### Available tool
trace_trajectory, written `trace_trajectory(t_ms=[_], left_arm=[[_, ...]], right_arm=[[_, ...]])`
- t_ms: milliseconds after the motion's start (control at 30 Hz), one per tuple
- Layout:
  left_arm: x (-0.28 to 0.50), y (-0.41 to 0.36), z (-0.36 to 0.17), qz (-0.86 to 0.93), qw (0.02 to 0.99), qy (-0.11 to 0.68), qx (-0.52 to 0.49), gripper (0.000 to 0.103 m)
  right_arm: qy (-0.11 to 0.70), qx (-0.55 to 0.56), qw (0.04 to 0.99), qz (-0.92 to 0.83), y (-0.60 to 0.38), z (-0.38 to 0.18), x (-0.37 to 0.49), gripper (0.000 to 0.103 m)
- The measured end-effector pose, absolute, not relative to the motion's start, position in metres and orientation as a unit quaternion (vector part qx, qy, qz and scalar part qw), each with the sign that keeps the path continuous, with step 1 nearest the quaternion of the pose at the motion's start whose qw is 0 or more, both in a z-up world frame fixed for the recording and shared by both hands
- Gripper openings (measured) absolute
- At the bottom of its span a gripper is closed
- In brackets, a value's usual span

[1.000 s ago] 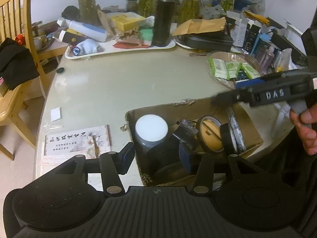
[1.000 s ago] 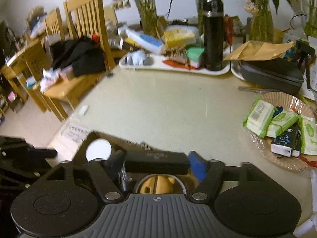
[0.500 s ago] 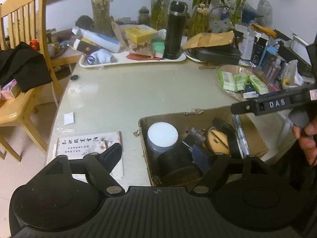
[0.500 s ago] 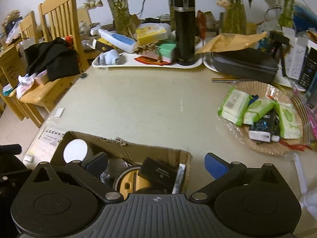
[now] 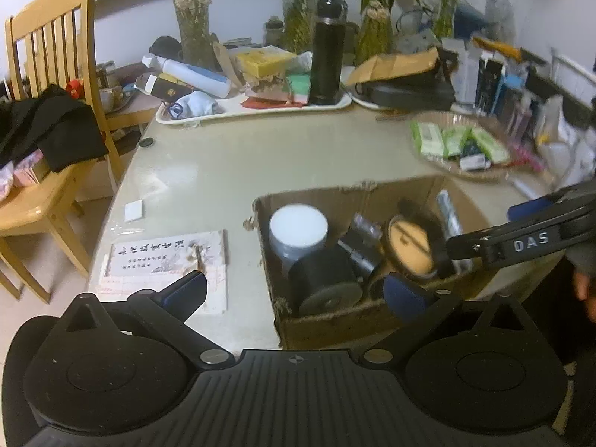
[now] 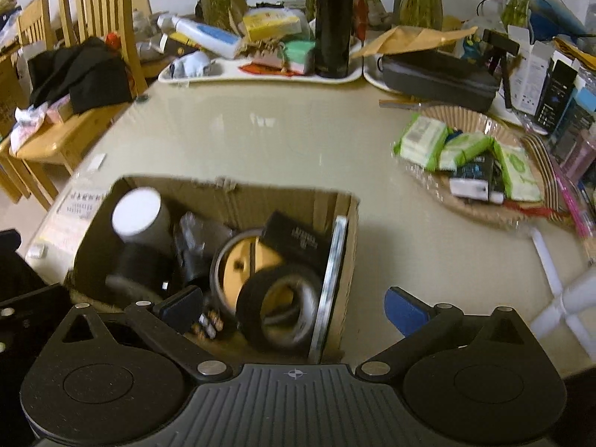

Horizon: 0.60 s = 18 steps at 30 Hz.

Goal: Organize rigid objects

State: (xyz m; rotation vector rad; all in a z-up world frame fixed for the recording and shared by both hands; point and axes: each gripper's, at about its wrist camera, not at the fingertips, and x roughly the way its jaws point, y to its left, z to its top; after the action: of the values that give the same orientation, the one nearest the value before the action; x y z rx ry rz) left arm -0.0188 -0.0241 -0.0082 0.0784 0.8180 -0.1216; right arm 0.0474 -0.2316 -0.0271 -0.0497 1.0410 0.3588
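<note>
left claw (image 5: 294,290): opening, empty | right claw (image 6: 294,307): wide apart, empty (above cardboard box (image 6: 238,195))

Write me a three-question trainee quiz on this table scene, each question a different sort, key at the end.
1. True or false: the cardboard box on the table is empty.
2. Multiple choice: the black flask stands on A) a chair, B) the white tray, C) the floor.
3. Fill in: the green packets lie in a woven ____.

Key: 1 false, it holds a white-lidded jar, a tape roll and more. 2 B. 3 basket.
</note>
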Motion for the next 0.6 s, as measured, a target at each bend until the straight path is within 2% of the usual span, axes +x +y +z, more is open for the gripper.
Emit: trace_trajectory(t_ms=[233,600], left_arm=[[-0.033,-0.033,-0.023,-0.055,0.908,0.411,0.064,0.103],[-0.040,-0.027,-0.042,-0.060,0.891,0.450,0.025,0.103]], right_arm=[[0.503,-0.055,0.845,0.173,-0.222,-0.032,0.019,0.103],[0.542,-0.049,0.825,0.151,-0.221,-0.053,-0.012,0.103]])
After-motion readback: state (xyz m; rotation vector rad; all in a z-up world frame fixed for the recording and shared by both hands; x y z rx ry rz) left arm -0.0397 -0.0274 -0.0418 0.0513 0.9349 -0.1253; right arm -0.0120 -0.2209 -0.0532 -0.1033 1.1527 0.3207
